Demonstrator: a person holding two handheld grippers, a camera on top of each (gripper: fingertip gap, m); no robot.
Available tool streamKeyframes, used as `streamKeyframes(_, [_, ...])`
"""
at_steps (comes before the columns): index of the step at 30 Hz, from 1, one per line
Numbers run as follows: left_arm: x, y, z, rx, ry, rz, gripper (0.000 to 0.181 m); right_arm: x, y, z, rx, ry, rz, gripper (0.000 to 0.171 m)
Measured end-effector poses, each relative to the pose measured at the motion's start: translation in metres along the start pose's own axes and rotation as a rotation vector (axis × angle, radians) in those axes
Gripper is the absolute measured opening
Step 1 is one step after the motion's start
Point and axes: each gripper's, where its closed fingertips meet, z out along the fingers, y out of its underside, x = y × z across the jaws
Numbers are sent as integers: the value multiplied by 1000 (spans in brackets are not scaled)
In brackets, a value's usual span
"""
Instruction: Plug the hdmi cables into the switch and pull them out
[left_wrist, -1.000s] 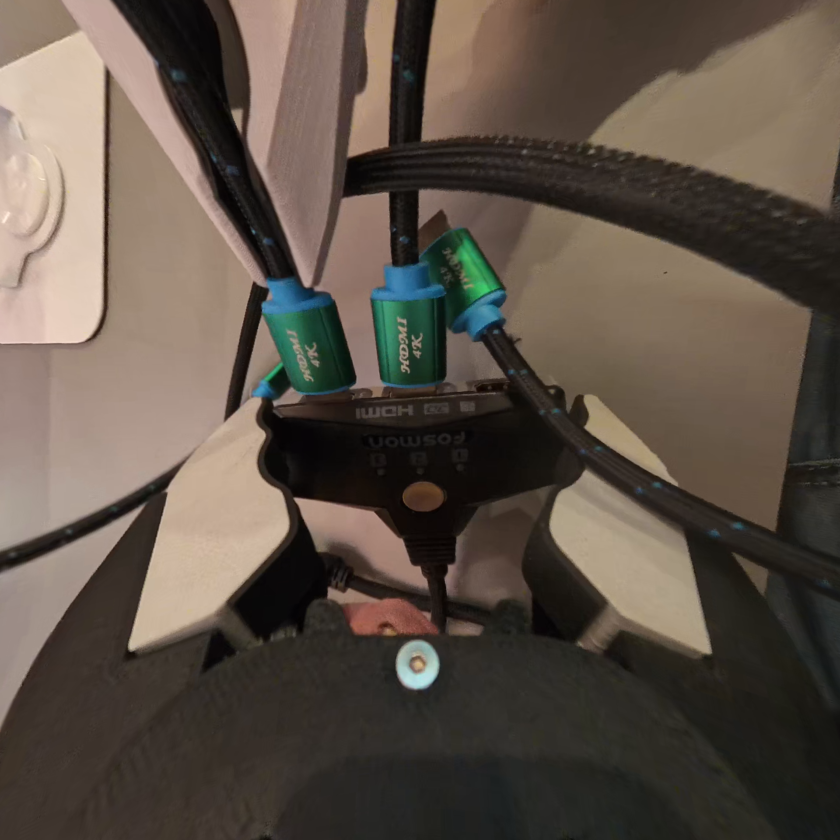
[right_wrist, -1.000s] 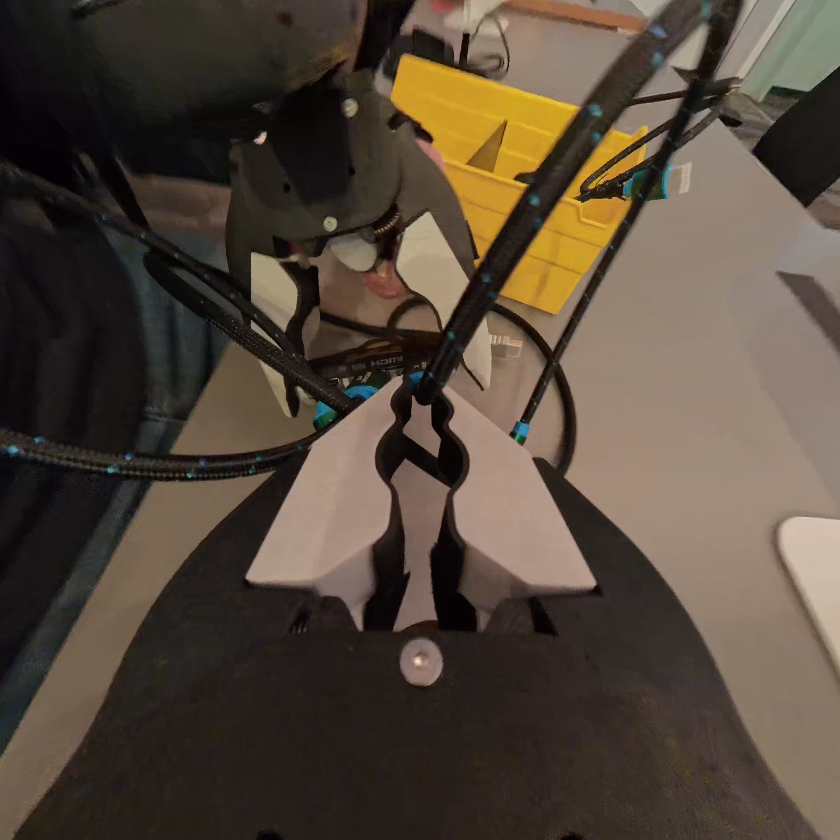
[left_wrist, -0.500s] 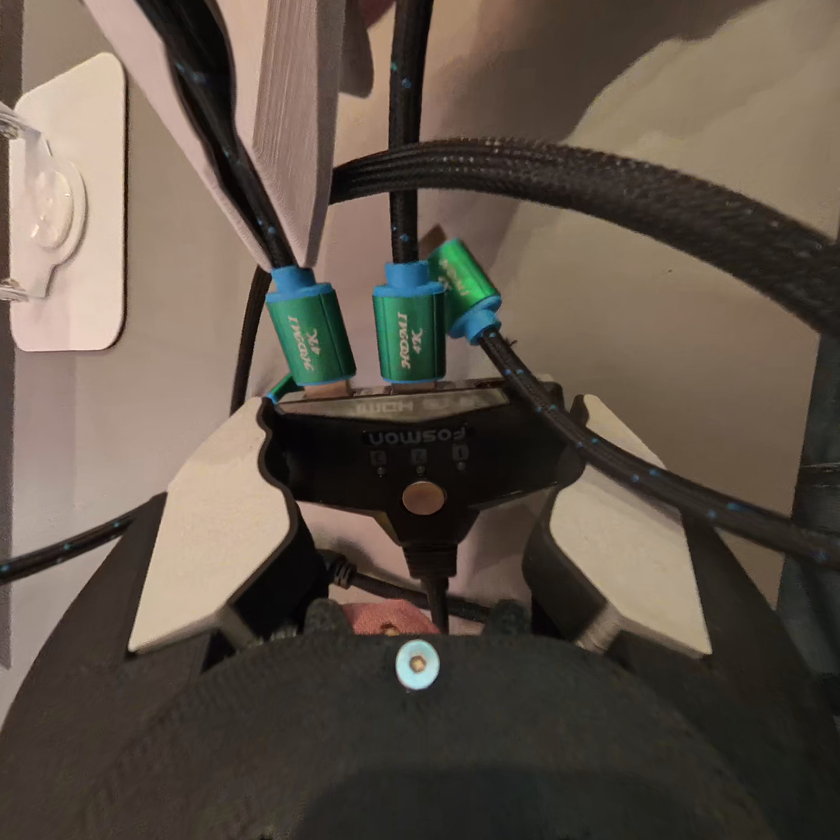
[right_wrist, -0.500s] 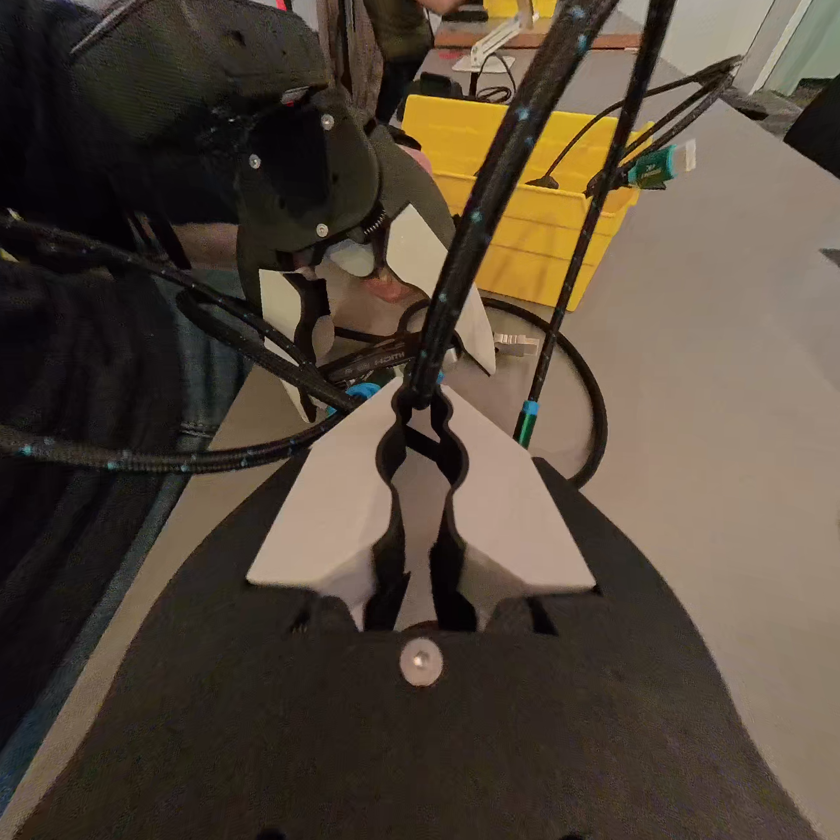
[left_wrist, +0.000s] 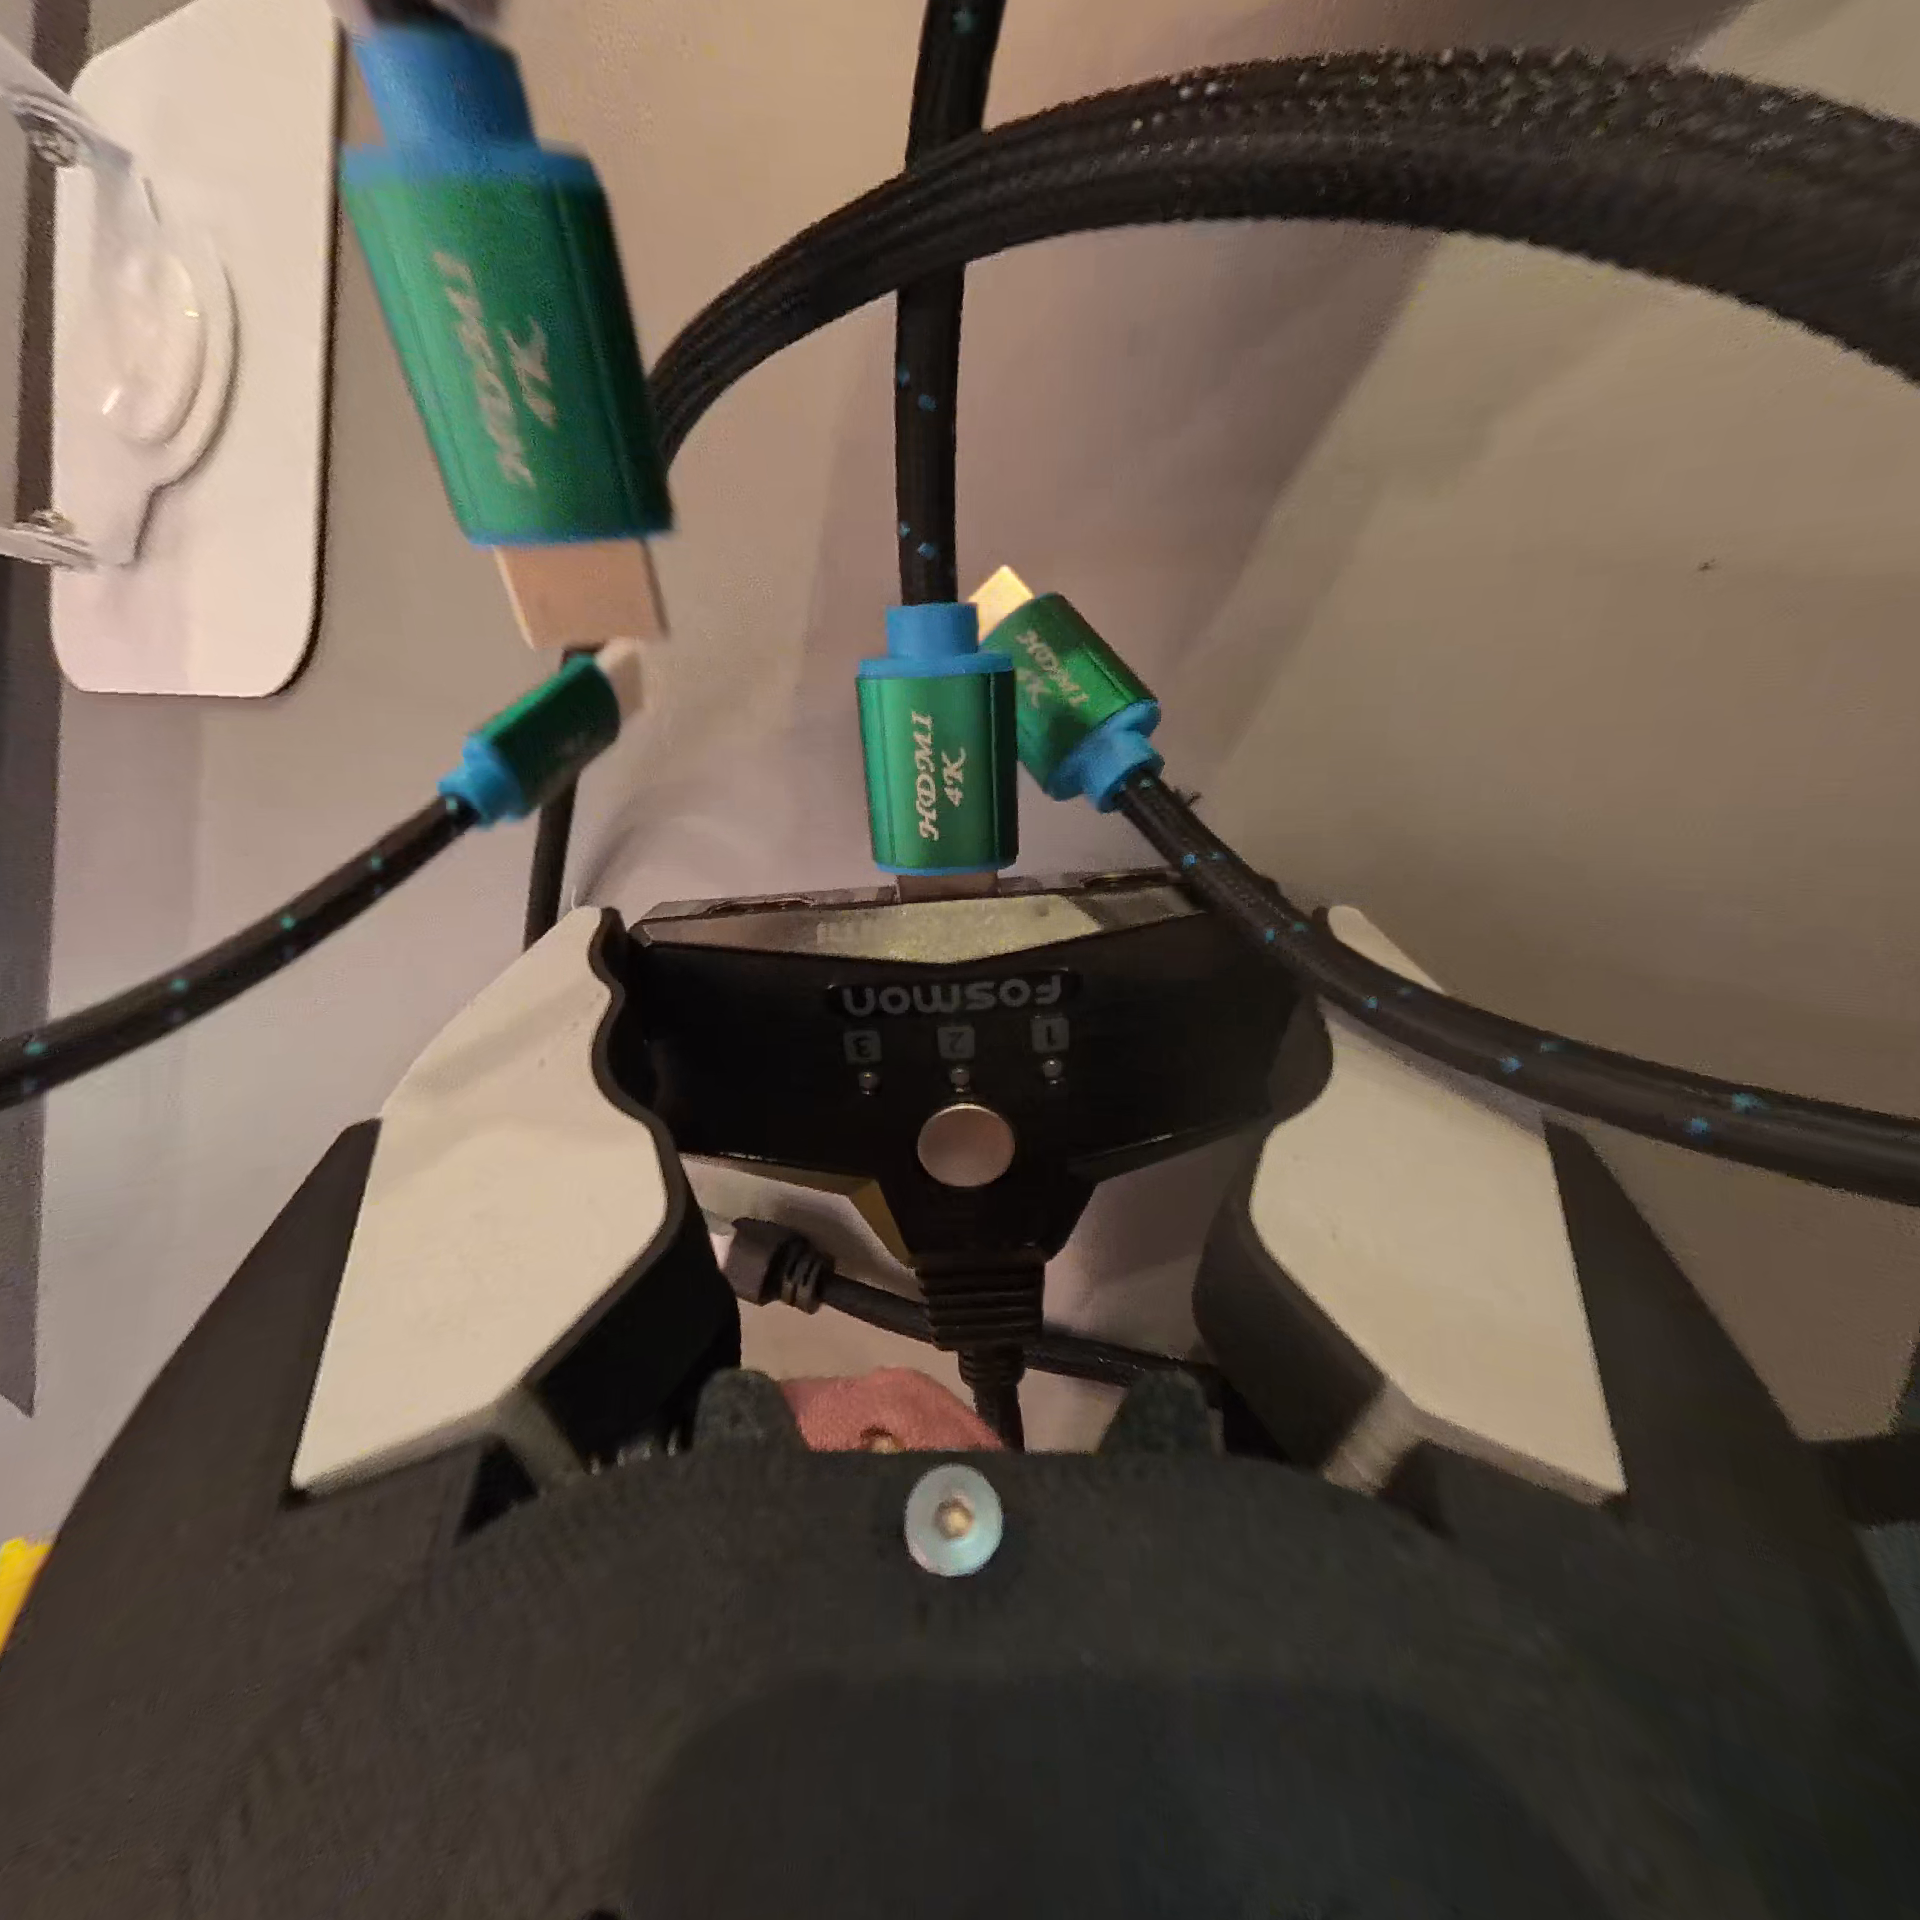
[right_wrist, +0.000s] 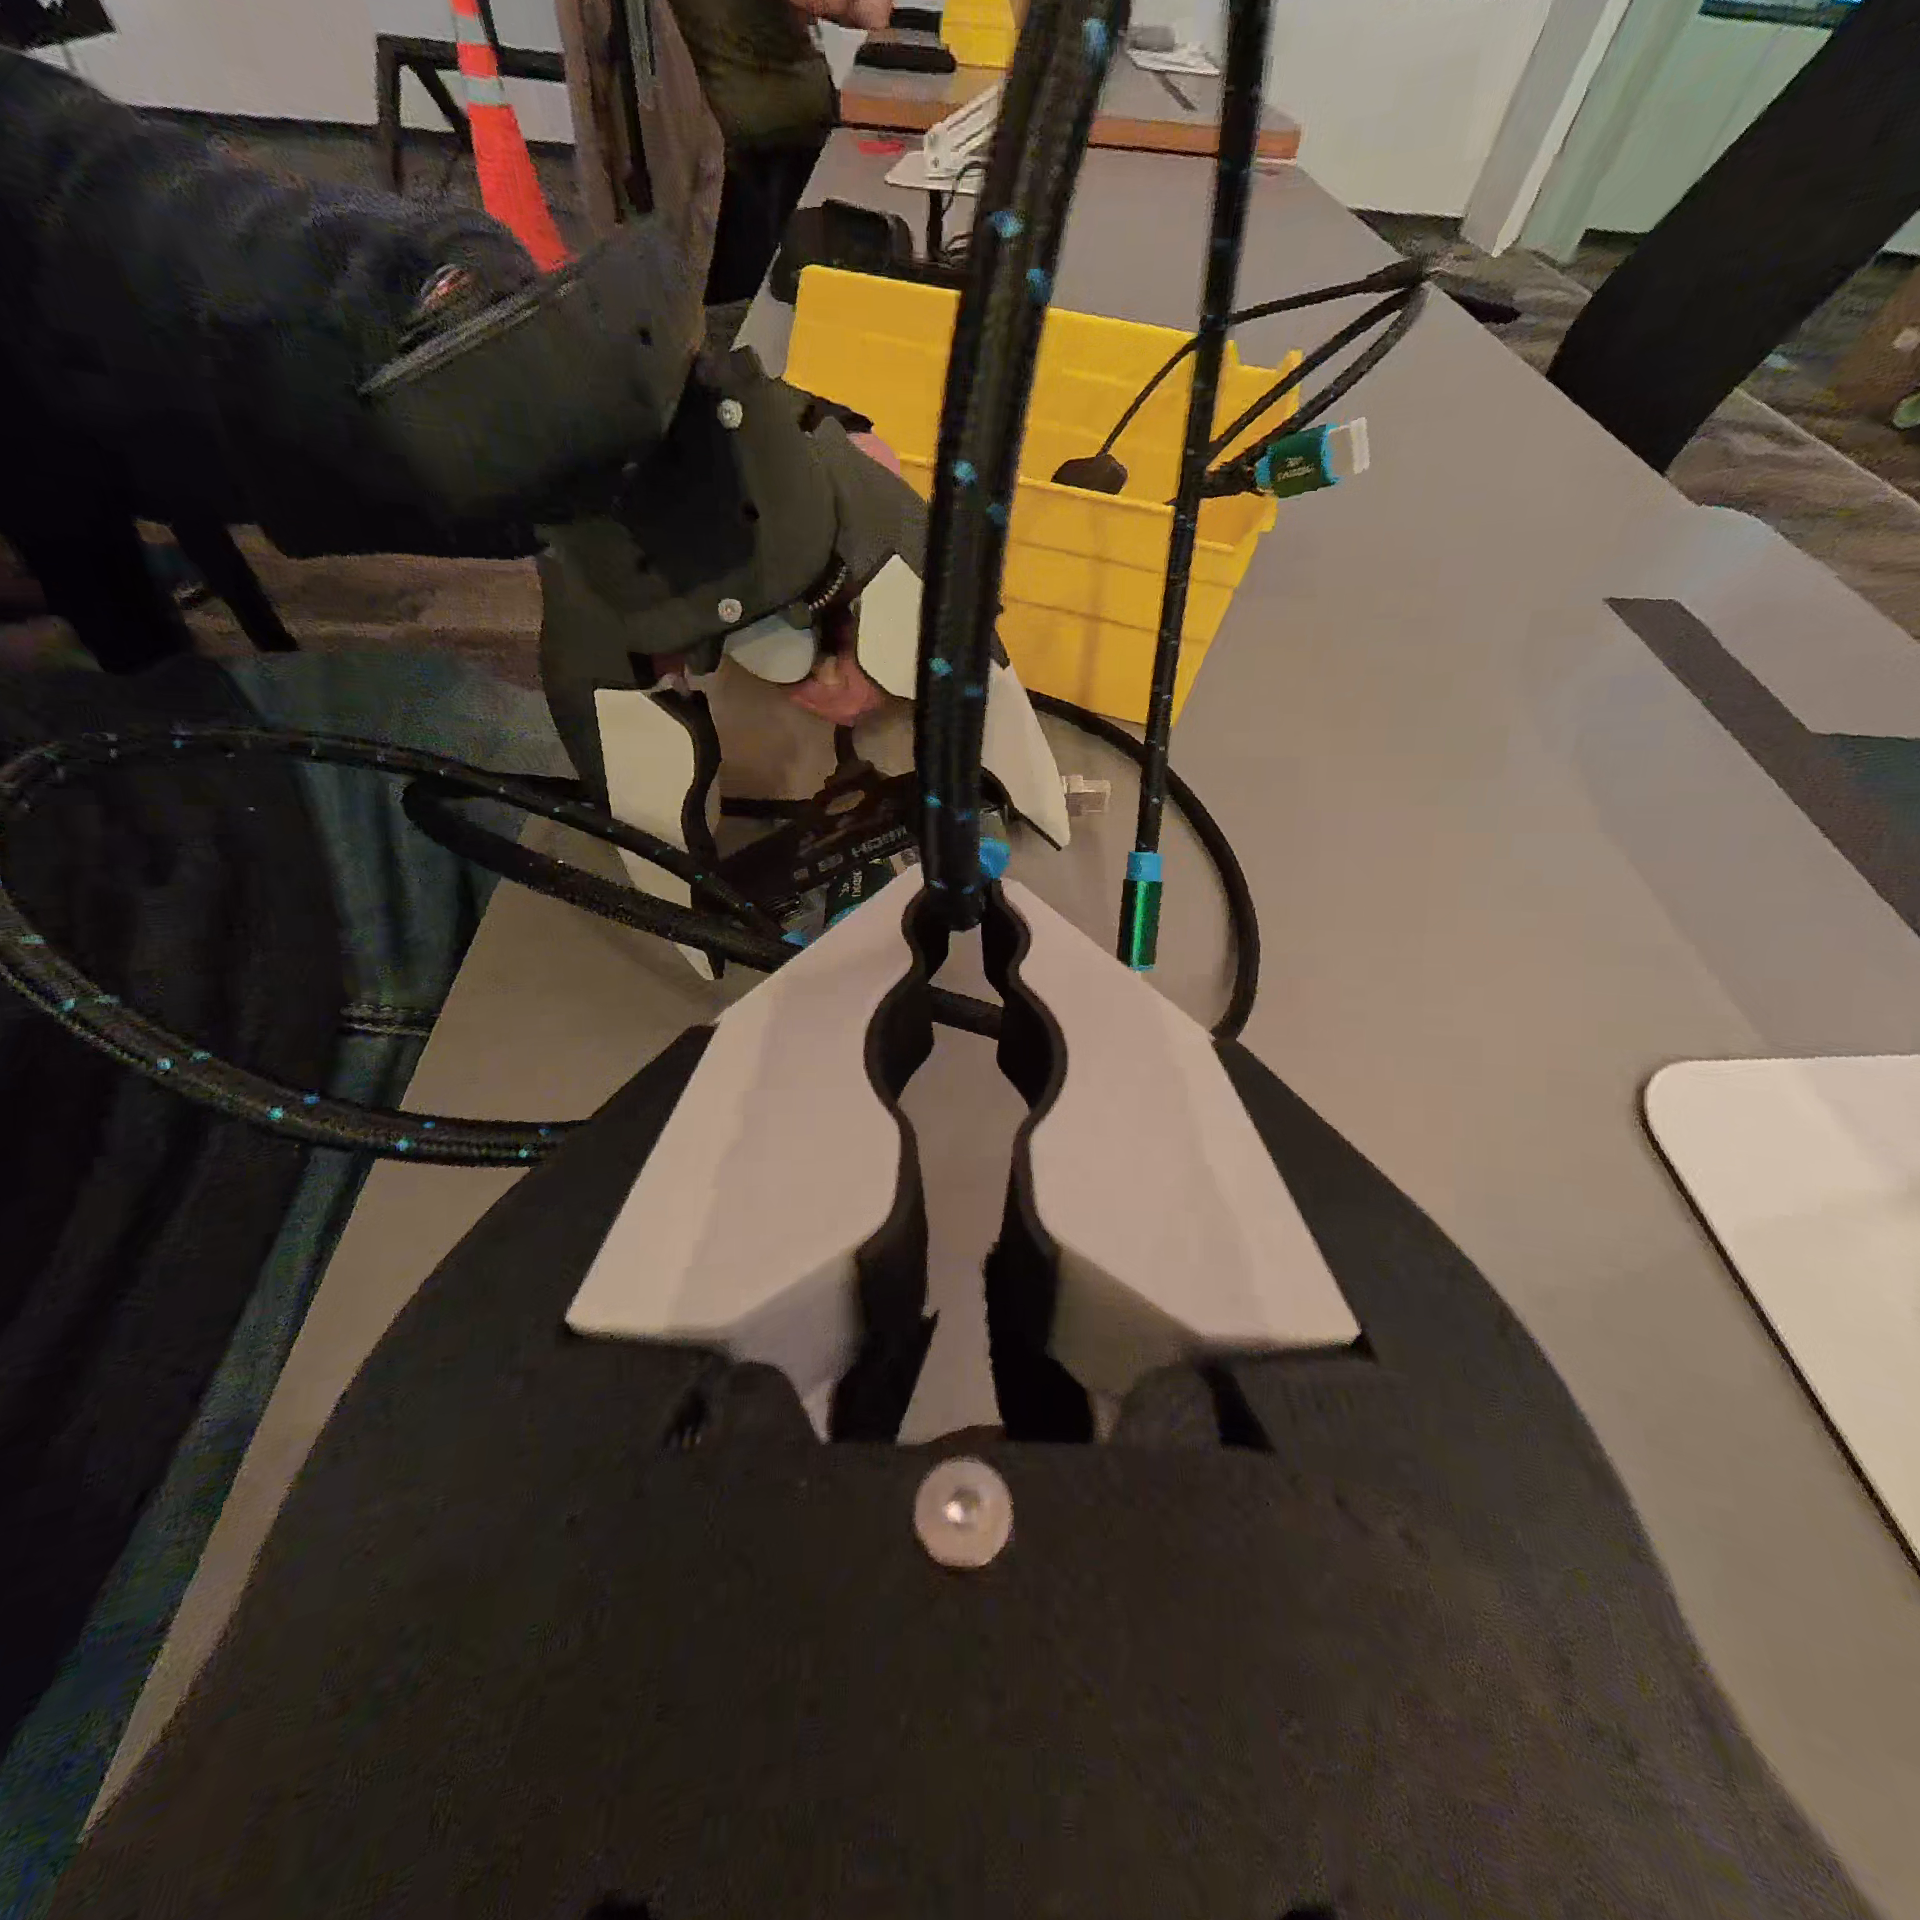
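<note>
Dim, warm indoor light — soft shadows, fisheye bending at the edges, motion blur on the lifted green plug (left_wrist: 499, 343).

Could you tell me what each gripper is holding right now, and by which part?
The left gripper clamps the black switch by its two sides. The right gripper pinches a braided cable just behind its plug, which hangs free of the switch.

1. A lab or workshop-type room was indicated: long grey tables (right_wrist: 1455, 779) were set in a row on carpeted floor.
2. A yellow parts bin (right_wrist: 1091, 520) was placed on the near table.
3. An orange traffic cone (right_wrist: 504, 145) was seen near white walls.
4. Loose braided cables (right_wrist: 208, 1081) were strewn about.
</note>
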Motion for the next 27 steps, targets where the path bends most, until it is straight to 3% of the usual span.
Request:
streamKeyframes(8, [-4, 7, 3, -46, -24, 9, 116, 15, -41, -46, -21, 150, 54, 4])
streamKeyframes(14, [-8, 11, 6, -67, -54, -2, 117, 4, -66, -136, -80, 312, 77, 4])
streamKeyframes(22, [-13, 14, 9, -106, -79, 6, 117, -33, 14, -288, -210, 590, 325, 4])
streamKeyframes(27, [-14, 9, 6, -98, -84, 1, 117, -54, 70, -331, -144, 667, 545, 5])
